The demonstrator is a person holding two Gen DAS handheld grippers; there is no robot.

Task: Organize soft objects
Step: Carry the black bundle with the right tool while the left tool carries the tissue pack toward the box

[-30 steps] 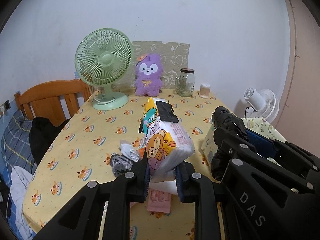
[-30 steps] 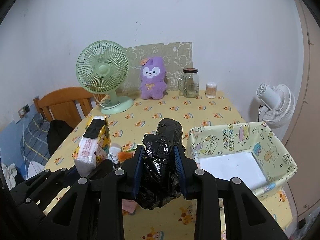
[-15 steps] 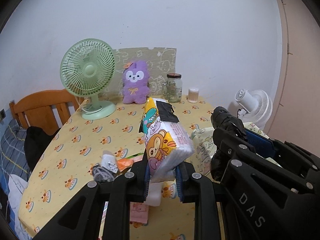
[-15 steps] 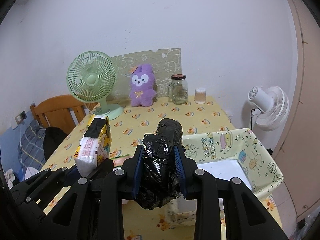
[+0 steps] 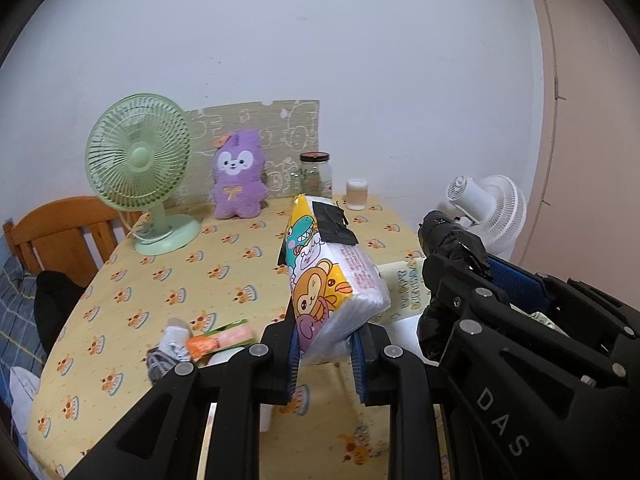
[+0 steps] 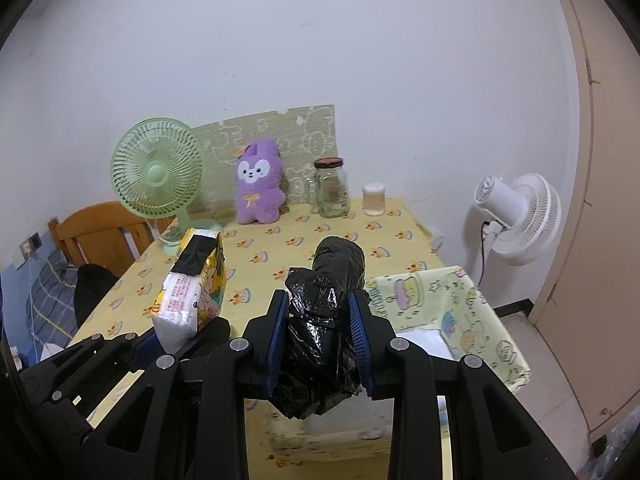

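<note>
While I am hovering above the yellow cake-print tablecloth (image 5: 120,304), where a grey sock (image 5: 170,346) and an orange packet (image 5: 218,338) are lying just beside each other at the left, my left gripper (image 5: 326,354) is clamping its jaws on a cartoon-printed tissue pack (image 5: 328,280), holding it tilted up off the table. Further right, my right gripper (image 6: 318,344) is squeezing a crumpled black plastic bag (image 6: 326,320) between its blue pads (image 6: 276,344), beside the pale green fabric storage box (image 6: 484,320) sitting at the table's right edge.
</note>
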